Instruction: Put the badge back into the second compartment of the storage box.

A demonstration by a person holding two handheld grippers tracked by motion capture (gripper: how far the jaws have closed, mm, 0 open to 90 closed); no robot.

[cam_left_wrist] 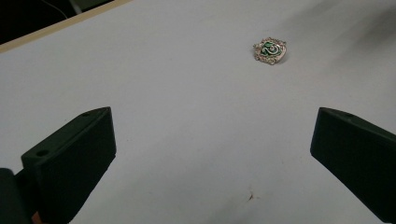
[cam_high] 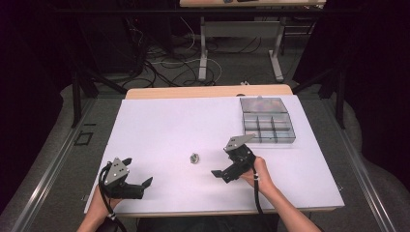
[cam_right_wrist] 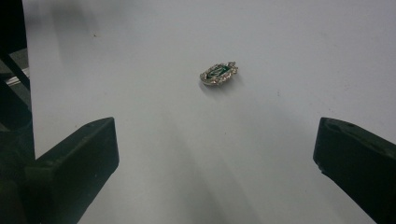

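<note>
A small silver and green badge (cam_high: 194, 158) lies flat on the white table top (cam_high: 159, 130), near the middle of its front half. My left gripper (cam_high: 137, 172) rests open near the front left corner, jaws wide apart and empty. It looks toward the badge (cam_left_wrist: 270, 50) some way ahead. My right gripper (cam_high: 221, 162) hovers open just right of the badge, tilted down, jaws spread with nothing between them. The badge (cam_right_wrist: 219, 74) lies ahead of them.
A clear plastic compartment box (cam_high: 267, 127) with its lid open stands at the back right of the table. Beyond the far edge are table legs (cam_high: 203, 53) and cables on the floor. Dark curtains flank both sides.
</note>
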